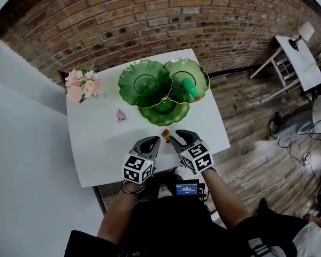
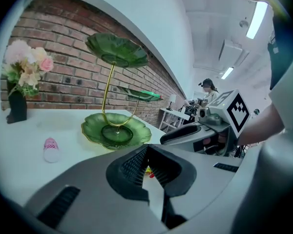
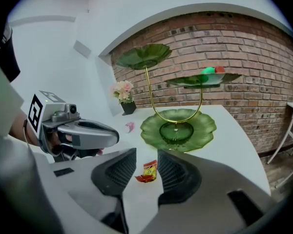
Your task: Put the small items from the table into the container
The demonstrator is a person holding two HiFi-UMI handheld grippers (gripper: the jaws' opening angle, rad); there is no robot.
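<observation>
A small red and yellow candy wrapper [image 1: 165, 135] lies on the white table [image 1: 96, 143] near its front edge. My right gripper [image 1: 176, 140] is open and low over the table, with the wrapper [image 3: 147, 172] on the table just ahead of its spread pads, untouched. My left gripper [image 1: 154, 142] is close beside it on the left, shut with nothing in it; the wrapper [image 2: 147, 172] shows just beyond its tips. A pink item [image 1: 121, 115] lies further left. The green three-tier leaf dish stand [image 1: 129, 92] is behind, with a green and red item [image 1: 190, 87] on its right tier.
A small vase of pink flowers [image 1: 81, 84] stands at the table's back left corner. A brick wall runs behind the table. To the right are a wooden floor, cables and a white side table [image 1: 297, 58]. The table's front edge is just below both grippers.
</observation>
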